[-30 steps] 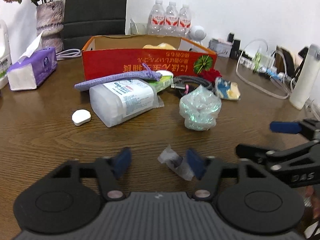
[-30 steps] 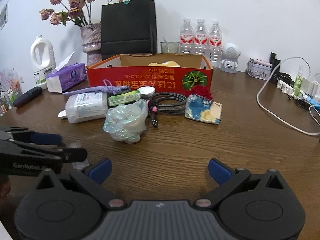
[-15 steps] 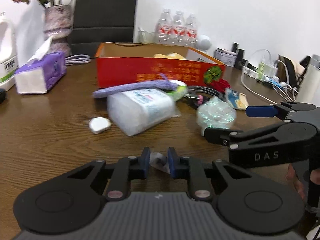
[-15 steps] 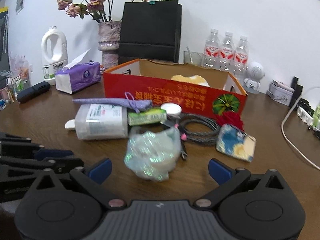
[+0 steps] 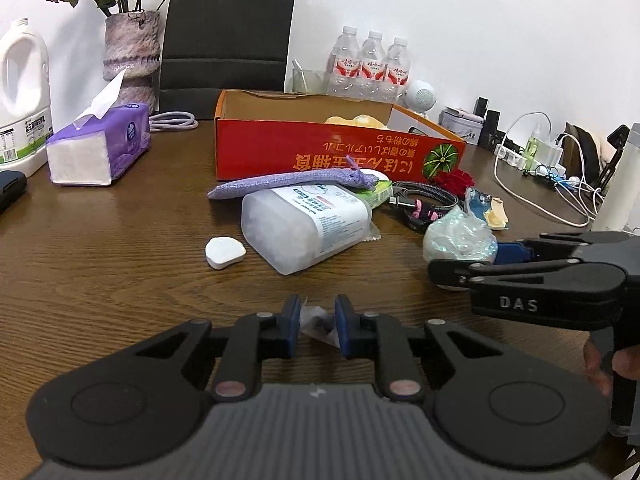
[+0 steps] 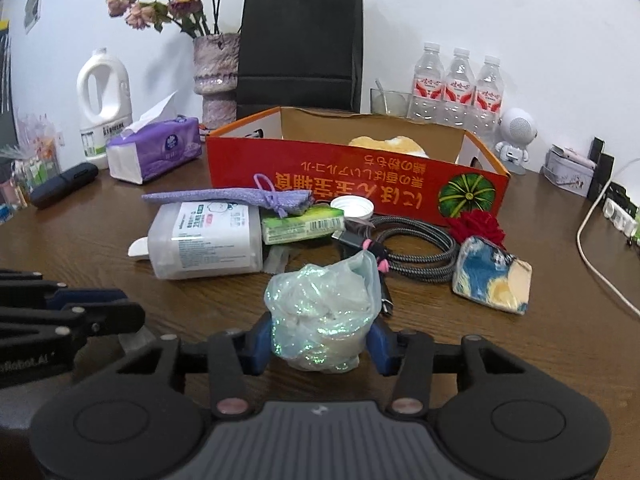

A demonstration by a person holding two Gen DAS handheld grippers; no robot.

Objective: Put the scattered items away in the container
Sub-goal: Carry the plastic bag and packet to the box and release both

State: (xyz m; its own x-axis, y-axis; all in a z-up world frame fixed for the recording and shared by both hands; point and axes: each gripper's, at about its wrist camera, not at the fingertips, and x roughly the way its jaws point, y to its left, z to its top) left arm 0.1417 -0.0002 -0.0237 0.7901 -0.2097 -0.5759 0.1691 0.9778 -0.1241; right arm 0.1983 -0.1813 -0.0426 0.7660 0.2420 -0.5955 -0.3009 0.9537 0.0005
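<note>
A clear wrapper [image 5: 316,322] is pinched by the left gripper [image 5: 317,322]. At its three o'clock, the right gripper's [image 6: 318,338] jaws are closing around a glittery bag [image 6: 324,316].

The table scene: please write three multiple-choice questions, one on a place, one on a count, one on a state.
1. Where does the purple pouch lie?
A. inside the box
B. on top of the wipes pack
C. under the tissue pack

2. How many water bottles stand behind the red box?
A. two
B. three
C. five

3. What is between the fingers of the right gripper?
A. the glittery bag
B. the cable
C. nothing

Answers:
1 B, the pouch rests across the pack's far edge.
2 B, three capped bottles stand side by side.
3 A, the closing jaws flank the bag on both sides.
</note>
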